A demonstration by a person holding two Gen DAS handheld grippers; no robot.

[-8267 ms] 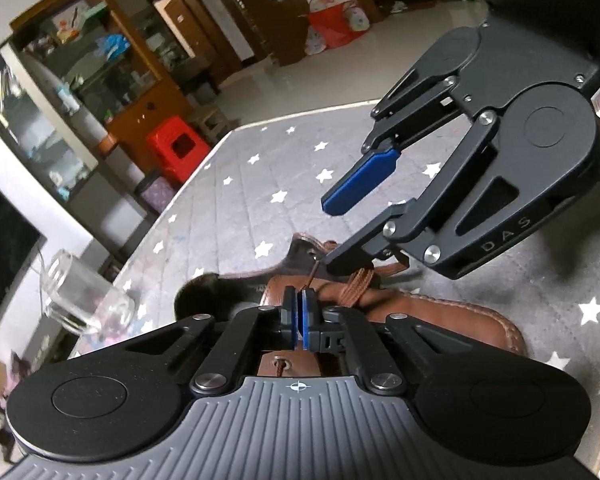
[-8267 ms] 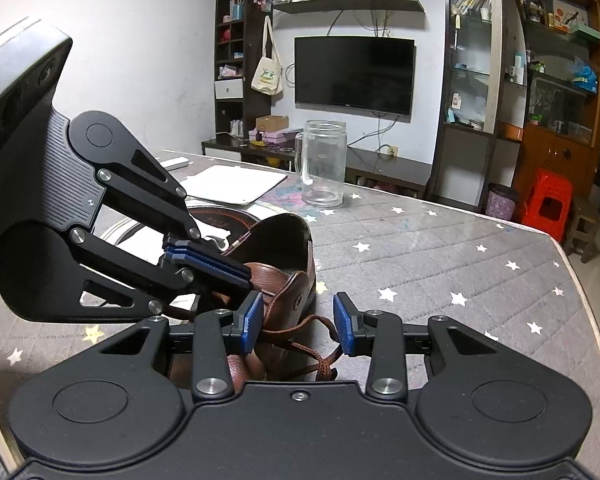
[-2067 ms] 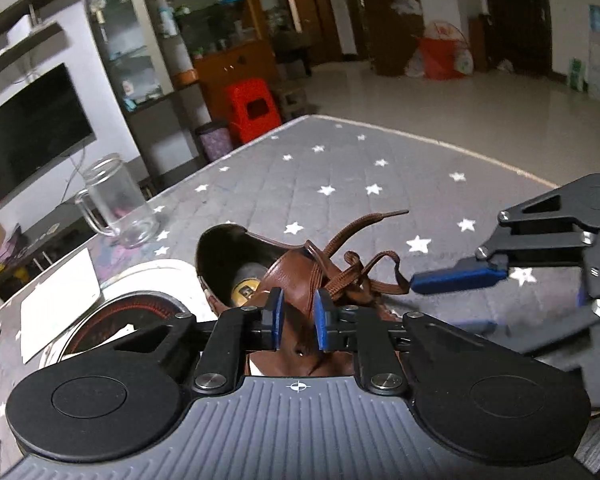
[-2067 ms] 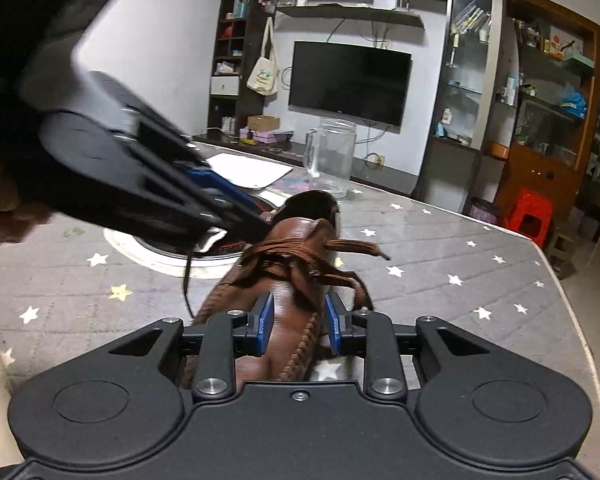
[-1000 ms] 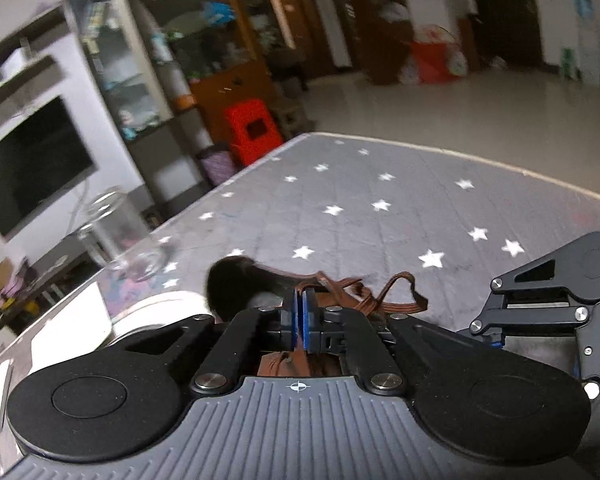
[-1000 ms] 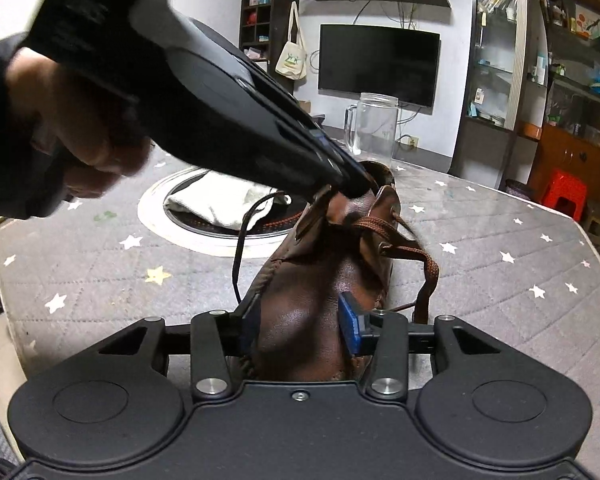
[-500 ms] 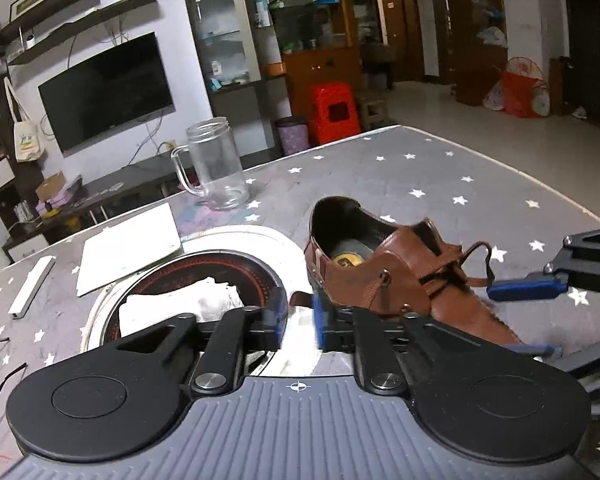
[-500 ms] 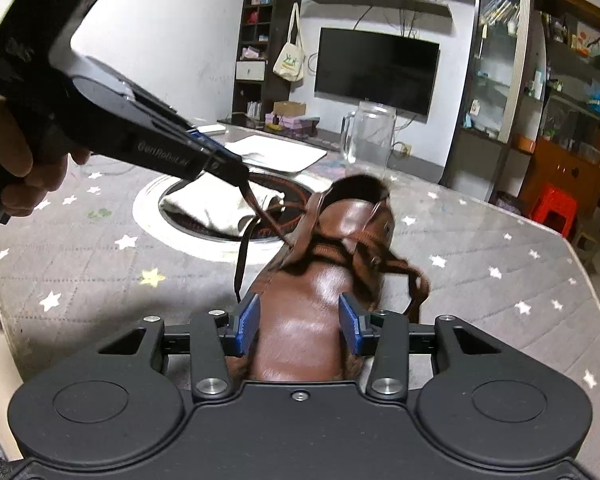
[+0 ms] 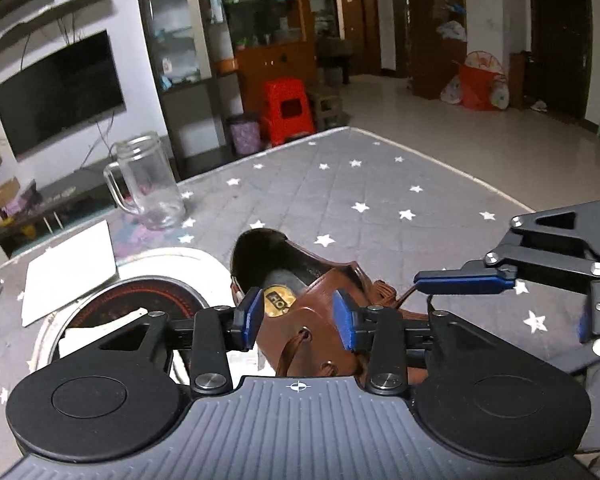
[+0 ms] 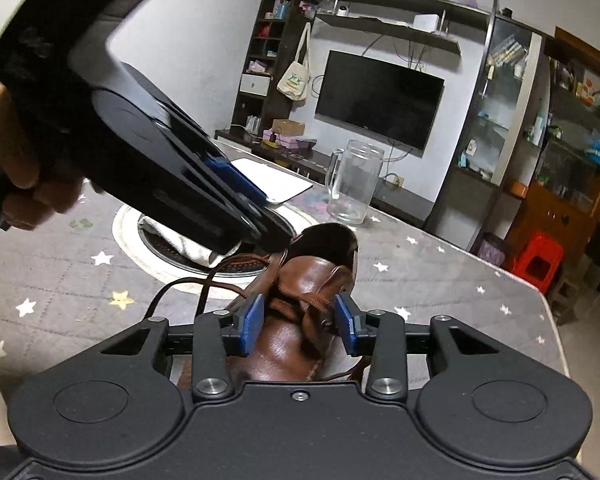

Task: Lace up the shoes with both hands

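Observation:
A brown leather shoe (image 9: 308, 312) lies on the star-patterned grey table cover (image 9: 360, 184), its opening toward the glass mug. My left gripper (image 9: 296, 320) is open and straddles the shoe's side near the eyelets, with nothing pinched. A brown lace strand (image 9: 294, 350) hangs from an eyelet just below it. In the right wrist view my right gripper (image 10: 299, 324) is open on either side of the shoe (image 10: 312, 276), over the bunched lace (image 10: 300, 304). A slack lace loop (image 10: 180, 284) trails left on the table. A hand (image 10: 16, 168) holds the left gripper.
A glass mug (image 9: 148, 184) stands beyond the shoe. A white sheet (image 9: 70, 264) and a round inset plate (image 9: 140, 296) holding a white cloth (image 10: 188, 248) lie left of the shoe. The table's edge (image 9: 460, 176) runs along the far right.
My left gripper has opened wide, let the lace go slack and moved back in against the shoe. The right gripper stays open over the shoe's front.

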